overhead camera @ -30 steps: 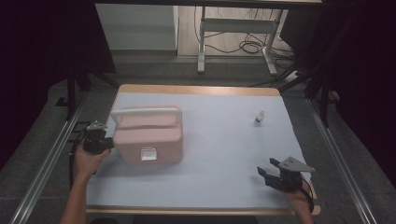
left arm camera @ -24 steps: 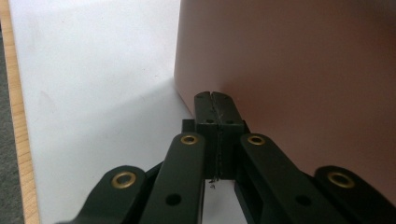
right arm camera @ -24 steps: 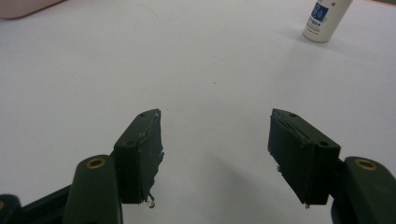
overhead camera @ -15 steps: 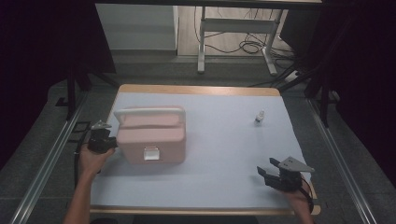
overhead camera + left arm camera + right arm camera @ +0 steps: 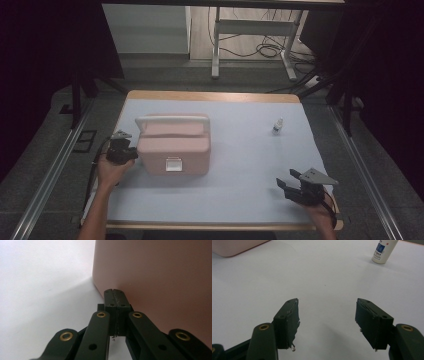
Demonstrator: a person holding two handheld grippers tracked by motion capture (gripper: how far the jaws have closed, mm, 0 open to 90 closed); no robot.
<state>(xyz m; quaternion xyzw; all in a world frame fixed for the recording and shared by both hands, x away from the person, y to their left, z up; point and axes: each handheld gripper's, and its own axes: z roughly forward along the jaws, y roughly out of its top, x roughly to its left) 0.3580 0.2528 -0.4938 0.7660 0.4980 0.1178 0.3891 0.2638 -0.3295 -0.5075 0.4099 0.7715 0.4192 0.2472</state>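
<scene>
Pink box [image 5: 173, 148], left of centre in the high view, its latch too small to read; left gripper [image 5: 121, 150] at its left wall, jaws pressed shut on nothing in the left gripper view; right gripper [image 5: 295, 187], lower right, jaws spread empty; small bottle [image 5: 383, 250] cropped at the right gripper view's top edge.

The pink box [image 5: 173, 148] at centre left of the high view looks like smooth matt plastic, its wall in the left gripper view an even, dull pink without shine. The table [image 5: 250, 165] wears a smooth, matt white sheet with a bare wooden edge showing along its far side, and the small bottle [image 5: 384, 251] at the upper right of the right gripper view is glossy white plastic with a printed label. The left gripper [image 5: 115, 296] and right gripper [image 5: 327, 312] have matt black plastic-looking jaws with brass-coloured metal rivets, the right one's pads scuffed and rough at their edges.
</scene>
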